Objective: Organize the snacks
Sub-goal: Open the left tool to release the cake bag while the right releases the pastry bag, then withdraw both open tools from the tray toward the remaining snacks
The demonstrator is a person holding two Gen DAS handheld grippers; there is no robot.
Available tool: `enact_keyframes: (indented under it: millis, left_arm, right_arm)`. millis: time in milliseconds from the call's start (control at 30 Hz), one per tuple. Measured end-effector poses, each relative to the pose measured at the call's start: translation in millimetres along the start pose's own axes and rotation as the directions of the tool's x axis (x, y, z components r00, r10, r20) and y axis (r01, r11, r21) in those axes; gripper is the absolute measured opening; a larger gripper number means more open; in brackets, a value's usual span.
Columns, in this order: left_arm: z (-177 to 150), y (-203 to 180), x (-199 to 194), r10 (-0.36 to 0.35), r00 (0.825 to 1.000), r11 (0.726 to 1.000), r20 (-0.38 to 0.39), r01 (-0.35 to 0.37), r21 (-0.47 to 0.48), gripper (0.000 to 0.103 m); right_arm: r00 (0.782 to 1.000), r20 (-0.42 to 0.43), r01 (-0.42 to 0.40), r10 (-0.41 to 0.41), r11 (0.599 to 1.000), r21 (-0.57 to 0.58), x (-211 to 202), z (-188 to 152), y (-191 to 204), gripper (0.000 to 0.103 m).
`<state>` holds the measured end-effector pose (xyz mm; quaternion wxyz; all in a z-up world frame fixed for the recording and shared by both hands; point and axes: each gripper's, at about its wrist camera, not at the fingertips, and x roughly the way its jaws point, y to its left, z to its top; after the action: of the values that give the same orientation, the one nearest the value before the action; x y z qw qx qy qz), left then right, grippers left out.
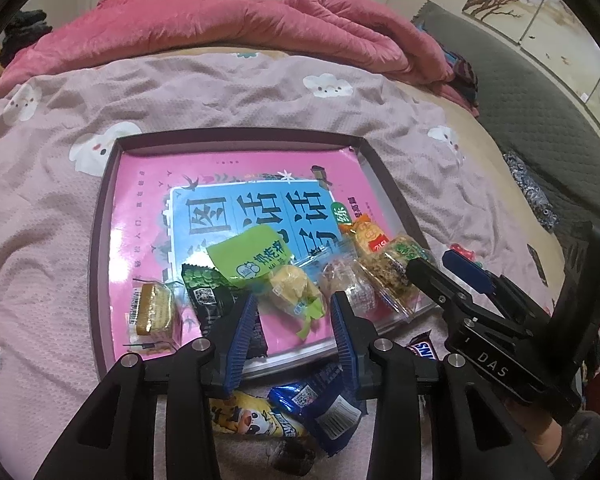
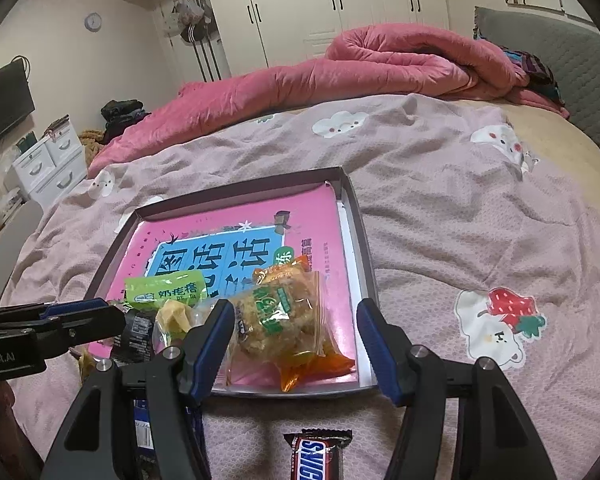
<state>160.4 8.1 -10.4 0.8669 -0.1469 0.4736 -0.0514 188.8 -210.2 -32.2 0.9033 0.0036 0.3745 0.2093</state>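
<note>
Snacks partly gathered in a shallow dark tray (image 2: 356,216) on the bed, tray floor lined with a pink book (image 2: 236,220). Along the tray's six o'clock edge: a clear bag of crumbly cakes (image 2: 278,316) over an orange packet (image 2: 320,364), a green-labelled packet (image 1: 248,258), a black-and-green packet (image 1: 206,292), a yellow sweet in a clear wrapper (image 1: 292,288), a small gold-wrapped cake (image 1: 152,312) at the tray's seven o'clock corner.

Still outside, on the bedspread at six o'clock of the tray: a chocolate bar (image 2: 318,456), a blue packet (image 1: 324,404), a yellow cartoon-printed bar (image 1: 256,420).

Left gripper (image 1: 294,320) open, nothing between the pads, hovering over the tray's near edge above the yellow sweet. Right gripper (image 2: 296,344) open wide, empty, framing the clear bag, chocolate bar just below it at six o'clock.

Handling, by the look of it: all light, crinkly, slippery film. Chocolate bar fairly stiff; best pinched across the middle of its short width. Blue packet flat and limp; better taken at a sealed end or a raised fold. Crumbly cakes fragile, so gentle squeeze only.

Bedspread (image 2: 440,200) soft and wrinkled, likely to give under a downward push, so flat packets may sink. Pink quilt (image 2: 340,68) bunched at twelve o'clock, white wardrobes (image 2: 300,4) behind, grey headboard (image 2: 560,48) at two o'clock.
</note>
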Motion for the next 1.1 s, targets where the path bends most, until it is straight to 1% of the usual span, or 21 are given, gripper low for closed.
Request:
enact_keyframes:
  millis: [133,267,633,1100]
  left_arm:
    - [0,1,-4,-0.003,1.000,1.000,0.007,0.003,-0.008,0.047]
    - [1,2,-7,-0.001,1.000,1.000,0.013,0.001,-0.010,0.048]
    - [1,6,-19,0.009,0.999,1.000,0.035,-0.008,-0.017,0.058]
    - [-1,13,-42,0.008,0.997,0.999,0.073,-0.005,-0.042,0.060]
  right_arm:
    - [1.000,0.017,-0.009,0.010,1.000,-0.016,-5,1,3,0.064]
    - [0.999,0.031,-0.014,0.015,1.000,-0.026,-10,2,7,0.069]
    - [0.998,0.057,-0.031,0.033,0.999,-0.034,-22,4,10,0.069]
    - [0.994,0.098,-0.052,0.055,0.998,-0.025,-43,8,9,0.070]
